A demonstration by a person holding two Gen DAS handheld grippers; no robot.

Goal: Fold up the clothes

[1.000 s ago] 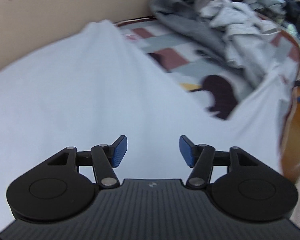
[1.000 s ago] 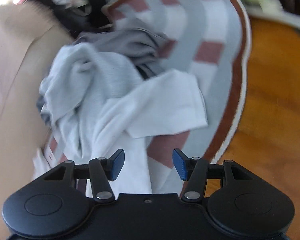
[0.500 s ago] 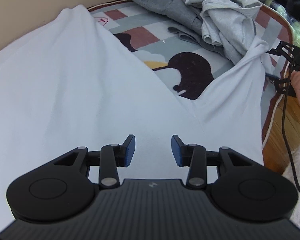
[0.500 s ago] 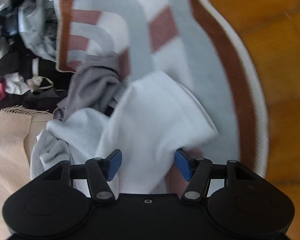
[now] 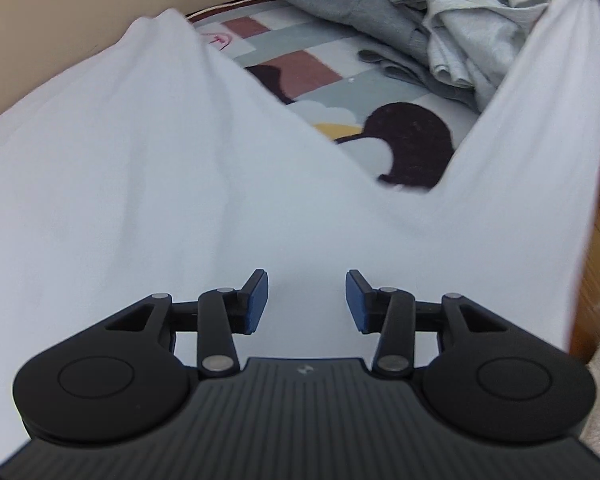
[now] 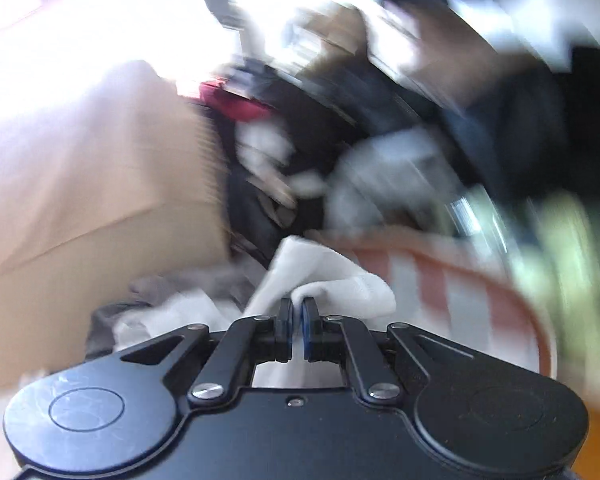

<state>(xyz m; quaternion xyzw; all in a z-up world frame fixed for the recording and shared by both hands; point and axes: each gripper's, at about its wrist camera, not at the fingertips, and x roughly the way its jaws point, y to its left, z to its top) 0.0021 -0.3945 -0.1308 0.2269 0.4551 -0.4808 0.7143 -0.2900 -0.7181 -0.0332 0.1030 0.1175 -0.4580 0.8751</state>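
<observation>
White cloth: your right gripper [image 6: 297,310] has just clamped onto a bunched corner of the white shirt [image 5: 148,184], lifted taut above the patterned rug [image 5: 300,64]. Your left gripper [image 5: 306,300] hovers over the spread shirt, jaws apart, nothing pinched. Grey clothes [image 5: 440,28] lie heaped beyond.
</observation>
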